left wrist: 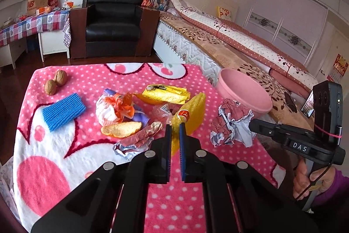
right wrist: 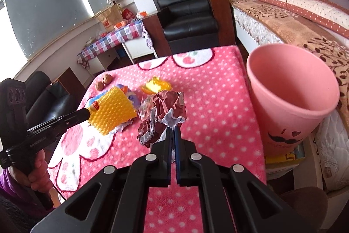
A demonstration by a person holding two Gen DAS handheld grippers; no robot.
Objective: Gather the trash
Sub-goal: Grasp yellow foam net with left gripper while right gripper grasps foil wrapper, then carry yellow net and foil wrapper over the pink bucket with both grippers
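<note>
Right wrist view: right tongs point(right wrist: 173, 131) pinch crumpled paper point(right wrist: 162, 115); left tongs point(right wrist: 88, 115) clamp yellow wrap point(right wrist: 112, 110).

We see a table with a fluffy pink blanket point(left wrist: 135, 169) with white dots on top. Two walnuts point(left wrist: 55, 81) sit at the far left. Near them lies a blue sponge point(left wrist: 63, 111). In the middle lie an orange-and-white bag point(left wrist: 113, 109), a yellow wrapper point(left wrist: 164, 93), a piece of peel point(left wrist: 121, 129) and a shiny crumpled wrapper point(left wrist: 137, 141).
</note>
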